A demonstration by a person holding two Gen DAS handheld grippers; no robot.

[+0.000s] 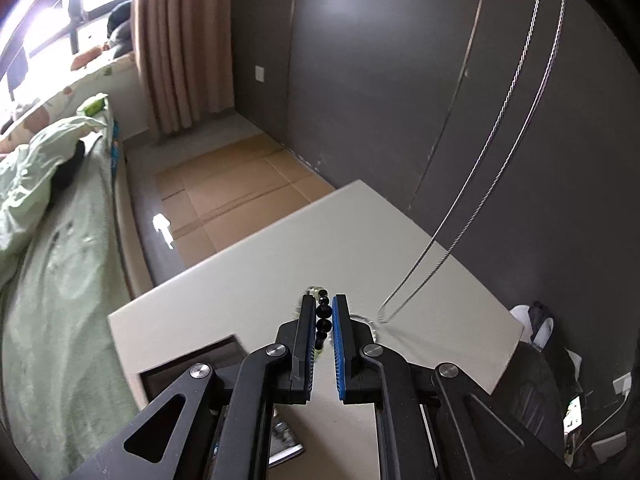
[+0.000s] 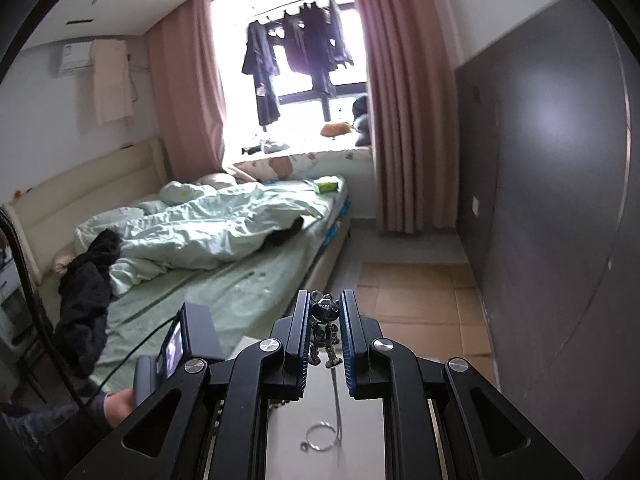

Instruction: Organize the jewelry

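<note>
My left gripper (image 1: 324, 300) is shut on a bracelet of black beads (image 1: 323, 313), held above the white table (image 1: 240, 288). In the right wrist view my right gripper (image 2: 325, 296) is shut on a small metal robot pendant (image 2: 325, 320). Its silver chain (image 2: 338, 404) hangs down to the table. In the left wrist view the same chain (image 1: 472, 216) runs as two strands from the upper right down to the tabletop beside my left fingers. A silver ring (image 2: 320, 438) lies on the table under the right gripper.
A dark open box (image 1: 192, 356) sits at the table's near left corner. A bed with green bedding (image 2: 220, 240) fills the left, flattened cardboard (image 1: 240, 192) covers the floor, and a grey wall (image 2: 560, 200) runs along the right. A hand (image 2: 118, 402) holds the other gripper.
</note>
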